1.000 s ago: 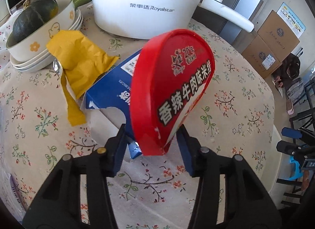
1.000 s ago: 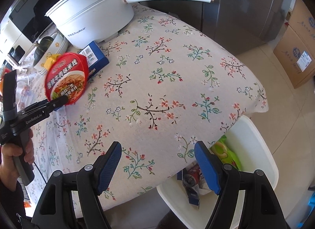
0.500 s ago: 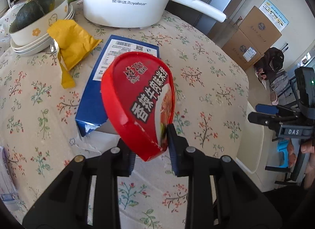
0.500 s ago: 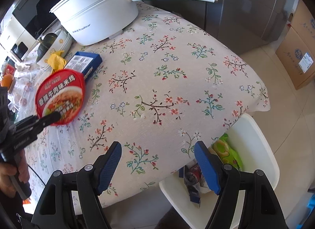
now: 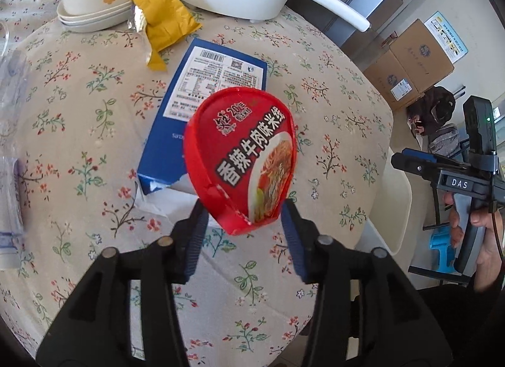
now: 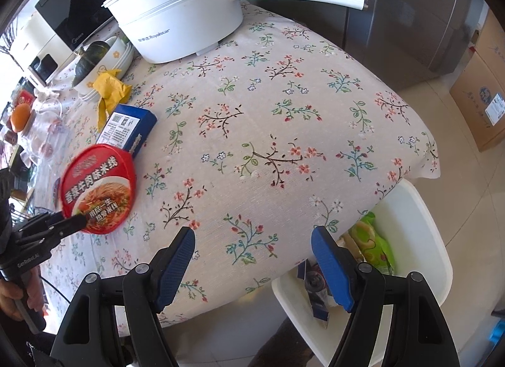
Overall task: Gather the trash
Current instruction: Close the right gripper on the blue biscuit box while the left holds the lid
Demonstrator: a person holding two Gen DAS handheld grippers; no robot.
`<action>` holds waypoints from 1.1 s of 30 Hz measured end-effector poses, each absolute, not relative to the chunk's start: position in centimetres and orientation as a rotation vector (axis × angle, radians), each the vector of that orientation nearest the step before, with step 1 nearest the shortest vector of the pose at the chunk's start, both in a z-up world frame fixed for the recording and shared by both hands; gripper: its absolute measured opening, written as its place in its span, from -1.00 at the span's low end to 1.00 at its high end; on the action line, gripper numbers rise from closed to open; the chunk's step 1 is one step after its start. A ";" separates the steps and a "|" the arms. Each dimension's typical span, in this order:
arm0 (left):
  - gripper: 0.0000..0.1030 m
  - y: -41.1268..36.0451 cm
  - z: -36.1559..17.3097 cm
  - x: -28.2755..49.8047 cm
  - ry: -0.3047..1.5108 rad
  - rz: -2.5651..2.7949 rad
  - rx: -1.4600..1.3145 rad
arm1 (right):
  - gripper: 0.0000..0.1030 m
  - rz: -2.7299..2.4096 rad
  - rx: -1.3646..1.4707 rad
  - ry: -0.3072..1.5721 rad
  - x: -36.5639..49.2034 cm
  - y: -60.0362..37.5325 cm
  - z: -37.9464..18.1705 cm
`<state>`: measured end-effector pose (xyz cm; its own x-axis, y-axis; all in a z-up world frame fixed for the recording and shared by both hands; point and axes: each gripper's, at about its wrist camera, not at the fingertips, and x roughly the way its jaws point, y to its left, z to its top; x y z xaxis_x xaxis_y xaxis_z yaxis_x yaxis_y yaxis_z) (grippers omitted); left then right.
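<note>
1. Tabletop (image 6: pixel 284 120): the blue box (image 5: pixel 205 114) now lies farther beyond the lifted lid than a second ago.
2. White bin (image 6: pixel 419 240): beside the tabletop edge, already holding wrappers; judged the lid's destination.
3. Red noodle lid (image 5: pixel 243 161): airborne between the left hand-held gripper (image 5: pixel 244 221) fingers, whose jaws are opening; carried toward the bin side.
4. Right hand-held gripper (image 6: pixel 252 262): wide, empty.

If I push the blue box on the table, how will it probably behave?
Probably light and empty: the blue box has a torn-open end. Lying flat on the tablecloth, it should slide, not roll or tip.
</note>
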<state>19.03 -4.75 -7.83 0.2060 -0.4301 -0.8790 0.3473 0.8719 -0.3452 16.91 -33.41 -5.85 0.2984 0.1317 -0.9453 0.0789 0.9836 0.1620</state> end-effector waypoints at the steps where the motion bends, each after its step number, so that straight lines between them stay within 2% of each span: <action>1: 0.08 -4.6 -7.7 18.8 1.248 -0.537 -0.080 | 0.51 0.038 0.189 1.269 16.9 -33.3 -5.8; 9: 0.08 -4.5 -8.9 18.5 1.269 -0.481 -0.085 | 0.51 0.040 0.179 1.270 16.5 -33.0 -5.8; 11: -0.14 -4.4 -9.7 18.4 1.277 -0.464 -0.113 | 0.51 0.041 0.180 1.270 16.5 -33.0 -5.8; 12: -0.31 -4.3 -10.0 18.5 1.283 -0.467 -0.142 | 0.51 0.042 0.179 1.271 16.5 -33.0 -5.8; 18: -0.62 -3.9 -9.2 17.9 1.243 -0.480 -0.192 | 0.51 0.044 0.178 1.271 16.1 -32.8 -5.7; 33: -0.66 -0.1 -2.5 14.6 1.074 -0.398 -0.156 | 0.51 0.092 0.160 1.259 15.9 -29.0 -4.8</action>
<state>14.64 -0.06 -2.55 0.4137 -0.3902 -0.8226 0.2407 0.9182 -0.3145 15.92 -29.00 -4.83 0.3055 0.1573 -0.9391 0.0183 0.9851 0.1709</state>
